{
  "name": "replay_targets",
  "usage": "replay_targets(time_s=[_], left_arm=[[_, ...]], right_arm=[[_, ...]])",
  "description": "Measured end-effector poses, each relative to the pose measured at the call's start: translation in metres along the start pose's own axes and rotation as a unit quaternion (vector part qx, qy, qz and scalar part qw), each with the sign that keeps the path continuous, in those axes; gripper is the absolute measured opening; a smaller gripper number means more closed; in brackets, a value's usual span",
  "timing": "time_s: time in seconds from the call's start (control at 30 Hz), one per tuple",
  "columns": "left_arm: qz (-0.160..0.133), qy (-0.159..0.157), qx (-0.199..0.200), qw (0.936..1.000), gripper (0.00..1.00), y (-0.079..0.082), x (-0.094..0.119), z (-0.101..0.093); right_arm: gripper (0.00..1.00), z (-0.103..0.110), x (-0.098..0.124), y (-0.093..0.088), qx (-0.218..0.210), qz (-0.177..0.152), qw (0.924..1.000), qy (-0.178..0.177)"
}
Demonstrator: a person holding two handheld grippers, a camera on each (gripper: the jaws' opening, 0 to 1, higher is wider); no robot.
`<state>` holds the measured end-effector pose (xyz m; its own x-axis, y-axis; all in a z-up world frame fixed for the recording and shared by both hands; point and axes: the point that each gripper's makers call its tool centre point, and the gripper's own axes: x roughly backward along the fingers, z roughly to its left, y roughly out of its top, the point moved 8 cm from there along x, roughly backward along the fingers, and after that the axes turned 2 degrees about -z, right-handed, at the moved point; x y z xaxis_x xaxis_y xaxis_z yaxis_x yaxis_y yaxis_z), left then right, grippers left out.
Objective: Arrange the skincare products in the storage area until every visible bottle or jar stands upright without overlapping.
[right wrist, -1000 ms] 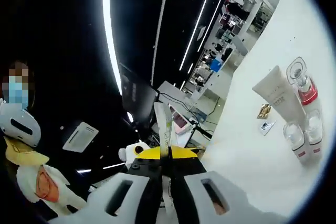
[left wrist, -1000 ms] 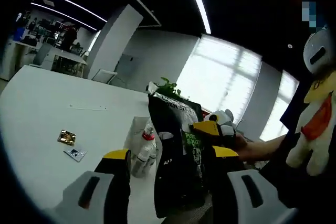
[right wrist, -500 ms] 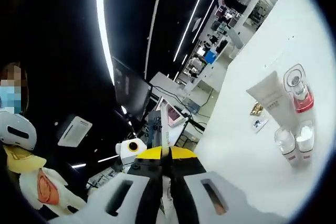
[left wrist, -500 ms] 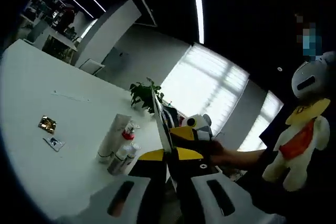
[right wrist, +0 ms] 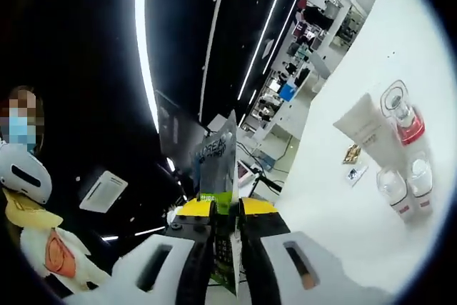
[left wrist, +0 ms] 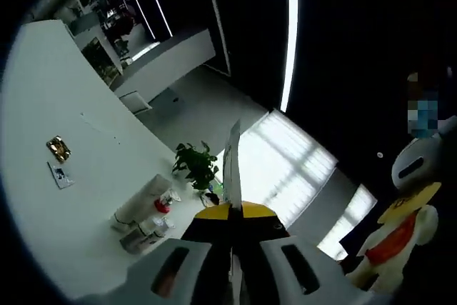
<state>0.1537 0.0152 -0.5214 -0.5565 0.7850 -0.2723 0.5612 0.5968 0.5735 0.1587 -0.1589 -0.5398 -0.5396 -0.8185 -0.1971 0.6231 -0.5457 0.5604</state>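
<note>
A dark stand-up pouch (left wrist: 233, 162) with a green label shows edge-on in the left gripper view, and my left gripper (left wrist: 232, 208) is shut on its thin side. In the right gripper view the same pouch (right wrist: 216, 158) stands turned between the jaws of my right gripper (right wrist: 227, 208), which are slightly parted around it. On the white table (right wrist: 335, 219) a white tube (right wrist: 368, 133), a red-capped clear bottle (right wrist: 408, 123) and two small clear bottles (right wrist: 393, 187) lie together. The tube (left wrist: 139, 201) and the bottles (left wrist: 143, 233) also show from the left gripper view.
A gold packet (left wrist: 58, 148) and a small flat sachet (left wrist: 61, 175) lie apart on the table (left wrist: 43, 105). A potted plant (left wrist: 196, 166) stands at its far edge. A plush toy robot (left wrist: 403, 212) is at the right, and another (right wrist: 28, 198) at the left.
The left gripper has closed on the pouch and tilted upward. The right gripper's jaws have parted a little, and the pouch now shows its face between them.
</note>
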Motion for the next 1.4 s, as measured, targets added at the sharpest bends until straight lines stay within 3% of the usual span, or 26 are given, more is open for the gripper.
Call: replay_targets(time_s=[0.13, 0.2, 0.43, 0.5, 0.67, 0.8, 0.97, 1.1, 1.2, 1.33, 1.4], left_arm=[[-0.003, 0.013, 0.000, 0.9999, 0.00, 0.000, 0.000, 0.002], [-0.003, 0.022, 0.000, 0.9998, 0.00, 0.000, 0.001, 0.005], [0.003, 0.028, -0.014, 0.9995, 0.00, 0.000, -0.005, 0.003], [0.006, 0.027, -0.034, 0.9990, 0.00, 0.000, -0.006, 0.002], [0.050, 0.048, -0.059, 0.9959, 0.06, -0.010, -0.001, 0.009], [0.075, 0.059, -0.053, 0.9940, 0.10, -0.022, 0.005, 0.015], [0.069, 0.060, -0.022, 0.9956, 0.01, -0.027, 0.012, 0.016], [0.062, 0.052, -0.011, 0.9966, 0.00, -0.027, 0.013, 0.013], [0.042, 0.020, 0.012, 0.9988, 0.00, -0.026, 0.012, 0.006], [0.039, 0.038, 0.015, 0.9984, 0.00, -0.026, 0.014, 0.012], [0.043, 0.048, 0.014, 0.9978, 0.00, -0.028, 0.016, 0.015]], right_arm=[[0.06, 0.002, 0.004, -0.002, -0.006, -0.015, 0.9998, 0.008], [0.02, 0.009, 0.006, 0.001, -0.012, -0.026, 0.9985, 0.046], [0.01, 0.007, 0.007, 0.005, -0.018, -0.034, 0.9988, 0.030], [0.01, 0.008, 0.007, 0.005, -0.020, -0.036, 0.9988, 0.028], [0.01, 0.007, 0.007, 0.005, -0.026, -0.042, 0.9986, 0.018], [0.01, 0.001, 0.009, 0.005, -0.036, -0.051, 0.9980, 0.006], [0.01, -0.008, 0.013, 0.001, -0.044, -0.046, 0.9974, -0.033], [0.01, -0.014, 0.013, -0.003, -0.034, -0.037, 0.9968, -0.062], [0.01, -0.015, 0.010, -0.005, -0.031, -0.030, 0.9968, -0.068], [0.01, -0.016, 0.009, -0.004, -0.033, -0.031, 0.9965, -0.070], [0.01, -0.017, 0.009, -0.006, -0.011, -0.022, 0.9965, -0.080]])
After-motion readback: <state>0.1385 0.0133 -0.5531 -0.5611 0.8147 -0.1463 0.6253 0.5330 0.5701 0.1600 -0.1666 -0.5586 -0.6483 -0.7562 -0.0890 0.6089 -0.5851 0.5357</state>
